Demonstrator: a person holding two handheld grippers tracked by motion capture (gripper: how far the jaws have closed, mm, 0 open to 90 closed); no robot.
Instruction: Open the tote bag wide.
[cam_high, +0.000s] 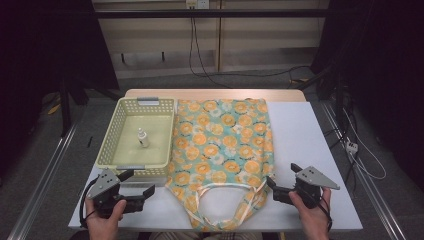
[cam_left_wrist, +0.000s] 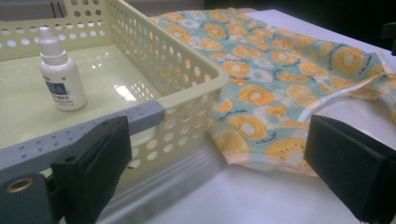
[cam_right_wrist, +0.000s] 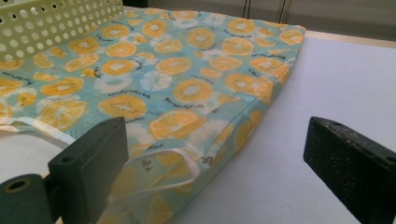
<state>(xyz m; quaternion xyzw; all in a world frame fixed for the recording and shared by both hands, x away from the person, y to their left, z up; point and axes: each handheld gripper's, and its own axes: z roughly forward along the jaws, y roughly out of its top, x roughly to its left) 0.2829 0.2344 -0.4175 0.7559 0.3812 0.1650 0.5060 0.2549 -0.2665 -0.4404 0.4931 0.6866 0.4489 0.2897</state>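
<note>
A flat cloth bag (cam_high: 225, 140) printed with orange slices on pale blue lies along the middle of the white table (cam_high: 310, 145), its white-edged handles (cam_high: 226, 186) toward me. To its left stands a pale yellow perforated basket (cam_high: 112, 131) holding a small white dropper bottle (cam_high: 143, 137), upright. My left gripper (cam_high: 141, 182) sits open just in front of the basket's near right corner, empty. In the left gripper view the basket (cam_left_wrist: 187, 65), bottle (cam_left_wrist: 60, 77) and bag (cam_left_wrist: 280, 60) lie ahead of the jaws. My right gripper (cam_high: 282, 174) is open beside the bag's near right corner (cam_right_wrist: 243, 126), empty.
Bare white tabletop lies to the right of the bag. A wooden strip (cam_high: 215, 93) edges the table's far side. Cables (cam_high: 360, 155) trail on the floor to the right, and metal rails (cam_high: 45, 175) run along the left.
</note>
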